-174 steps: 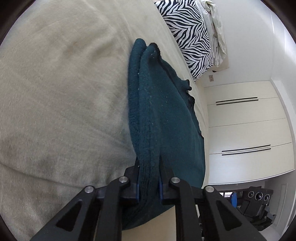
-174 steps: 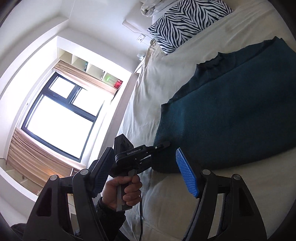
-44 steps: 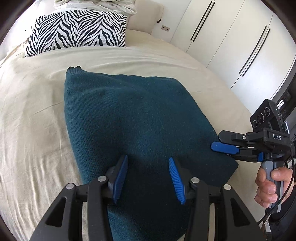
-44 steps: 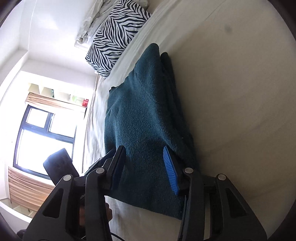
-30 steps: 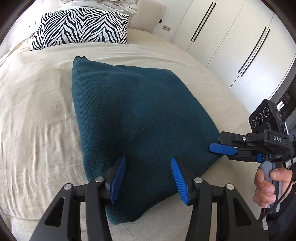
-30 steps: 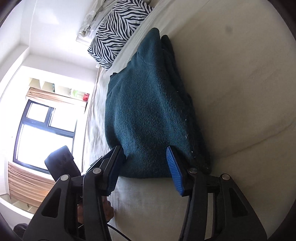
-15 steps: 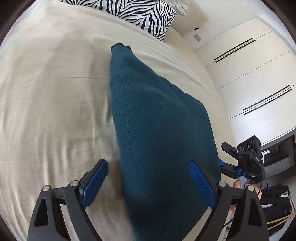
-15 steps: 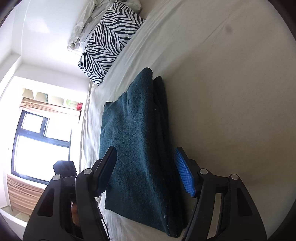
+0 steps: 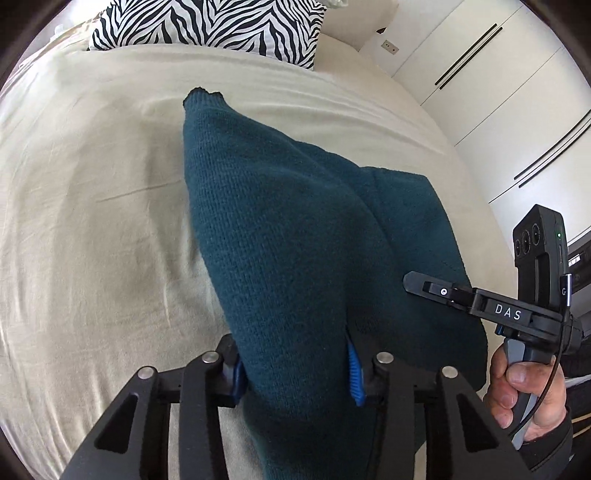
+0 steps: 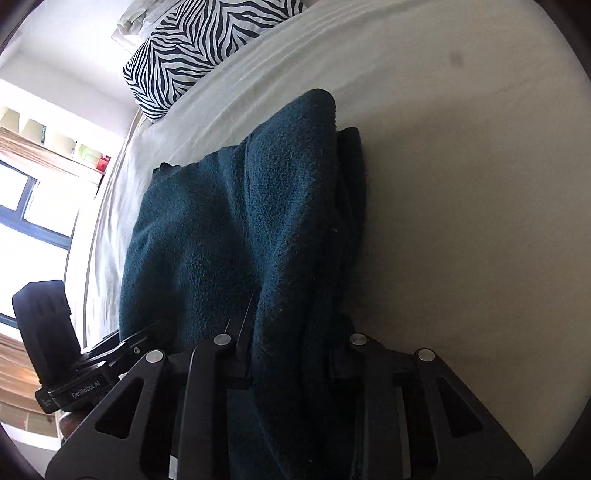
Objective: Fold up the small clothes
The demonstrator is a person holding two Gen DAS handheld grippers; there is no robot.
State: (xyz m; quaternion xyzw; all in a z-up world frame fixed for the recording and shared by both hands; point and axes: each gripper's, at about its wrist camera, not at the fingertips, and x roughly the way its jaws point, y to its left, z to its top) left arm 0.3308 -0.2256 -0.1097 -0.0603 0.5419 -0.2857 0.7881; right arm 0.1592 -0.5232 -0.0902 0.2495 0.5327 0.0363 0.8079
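Observation:
A folded dark teal knit sweater [image 9: 295,240] lies on the beige bed [image 9: 92,221]. My left gripper [image 9: 295,373] has its jaws closing on the sweater's near left edge, and the fabric bunches up between the blue pads. In the right wrist view, the sweater [image 10: 240,229] rises in thick folds into my right gripper [image 10: 291,354]. That gripper's jaws are closing too, and they pinch the near right edge. The cloth hides the right pads. The right gripper [image 9: 480,302] also shows at the sweater's right side, held by a hand [image 9: 524,391].
A zebra-print pillow [image 9: 207,22] lies at the head of the bed, beyond the sweater. White wardrobe doors [image 9: 498,74] stand to the right of the bed. A bright window [image 10: 29,206] is on the left. Bare sheet [image 10: 461,221] surrounds the sweater.
Both grippers opened wide, slid onto the sweater's near edge and closed on it. The fabric now bunches and lifts between both pairs of pads.

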